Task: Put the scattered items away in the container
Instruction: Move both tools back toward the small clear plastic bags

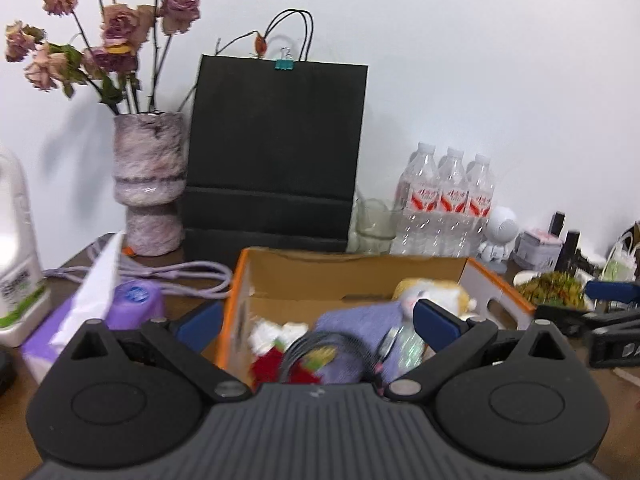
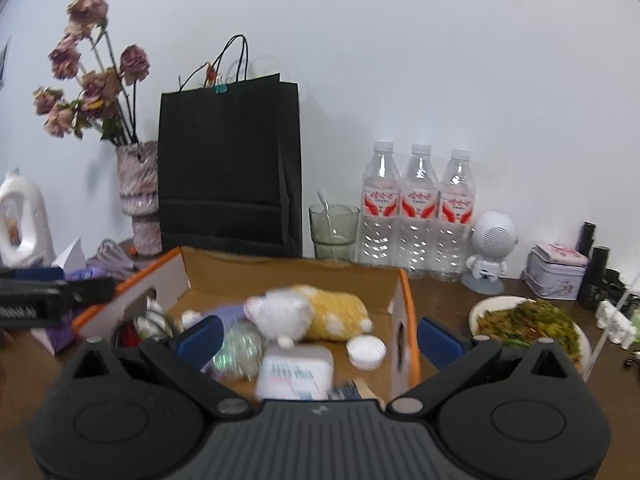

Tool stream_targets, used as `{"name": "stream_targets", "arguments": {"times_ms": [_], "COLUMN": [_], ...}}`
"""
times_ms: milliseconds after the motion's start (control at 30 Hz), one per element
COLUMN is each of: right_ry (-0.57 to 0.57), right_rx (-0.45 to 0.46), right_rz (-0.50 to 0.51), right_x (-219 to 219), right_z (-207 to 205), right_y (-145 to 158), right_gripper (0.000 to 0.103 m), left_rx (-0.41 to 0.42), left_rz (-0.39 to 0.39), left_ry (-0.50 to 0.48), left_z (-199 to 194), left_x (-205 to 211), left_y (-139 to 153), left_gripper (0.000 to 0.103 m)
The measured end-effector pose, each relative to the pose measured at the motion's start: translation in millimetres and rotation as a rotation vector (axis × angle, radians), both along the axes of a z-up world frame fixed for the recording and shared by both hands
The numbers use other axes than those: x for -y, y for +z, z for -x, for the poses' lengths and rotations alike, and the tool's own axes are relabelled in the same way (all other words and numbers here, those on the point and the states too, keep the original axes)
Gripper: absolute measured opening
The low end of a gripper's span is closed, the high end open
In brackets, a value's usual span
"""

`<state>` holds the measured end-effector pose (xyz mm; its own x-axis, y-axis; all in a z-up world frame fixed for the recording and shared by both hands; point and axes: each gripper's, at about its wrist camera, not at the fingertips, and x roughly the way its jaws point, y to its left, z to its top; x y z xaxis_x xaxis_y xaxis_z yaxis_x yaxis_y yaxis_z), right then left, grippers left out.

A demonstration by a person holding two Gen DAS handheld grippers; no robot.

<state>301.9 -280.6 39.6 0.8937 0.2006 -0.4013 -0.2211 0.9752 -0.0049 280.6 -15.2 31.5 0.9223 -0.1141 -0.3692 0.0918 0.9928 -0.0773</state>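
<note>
both grippers, left [image 1: 318,318] and right [image 2: 320,334], hang with jaws released and empty over the cardboard box [image 2: 288,270] on the desk [image 2: 444,292]; the plush toy [image 2: 308,312] lies inside, between the right jaws.

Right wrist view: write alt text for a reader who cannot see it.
An open right gripper hovers over a cardboard box holding a plush toy, a white cap and other small items. Behind the box stand a black bag, a vase of dried roses, a glass and three water bottles. A plate of food sits to the right.
</note>
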Motion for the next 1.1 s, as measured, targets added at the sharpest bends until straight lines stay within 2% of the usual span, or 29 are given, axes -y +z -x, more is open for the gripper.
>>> {"name": "stream_targets", "arguments": {"times_ms": [233, 367, 533, 633, 767, 833, 867, 933, 1000, 1067, 1100], "right_ry": [0.021, 0.04, 0.038, 0.036, 0.051, 0.067, 0.079, 0.09, 0.094, 0.102, 0.105], "right_rx": [-0.056, -0.121, -0.16, -0.171, -0.185, -0.197, -0.204, -0.212, -0.221, -0.23, -0.234], "right_rz": [0.045, 0.056, 0.063, 0.059, 0.052, 0.048, 0.044, 0.04, 0.042, 0.039, 0.042], "right_x": [10, 3, -3, -5, -9, -12, -14, -16, -18, -21, -22], "right_z": [39, 37, 31, 28, 20, 16, 14, 11, 7, 5, 4], "right_y": [-29, -50, -64, -68, -71, -72, -74, -76, -77, -79, -80], "right_gripper": [0.101, 0.096, 0.087, 0.08, 0.07, 0.061, 0.059, 0.048, 0.042, 0.041, 0.04], "left_rx": [-0.084, -0.142, -0.156, -0.163, -0.194, -0.211, -0.218, -0.225, -0.231, -0.237, -0.24], "left_rz": [-0.045, -0.05, -0.071, -0.094, -0.097, -0.083, -0.081, -0.082, -0.084, -0.08, -0.076], "left_ry": [-0.007, -0.003, -0.055, -0.07, -0.074, -0.084, -0.086, -0.089, -0.097, -0.105, -0.11], "left_z": [32, 29, 25, 20, 8, 4, 3, 0, -3, -5, -7], "left_x": [-13, -6, 17, 28, 34, 33, 33, 33, 33, 34, 34], "left_y": [-29, -46, -56, -59, -66, -70, -72, -73, -75, -76, -77], "left_gripper": [0.103, 0.103, 0.1, 0.09, 0.069, 0.065, 0.061, 0.055, 0.047, 0.044, 0.038]}}
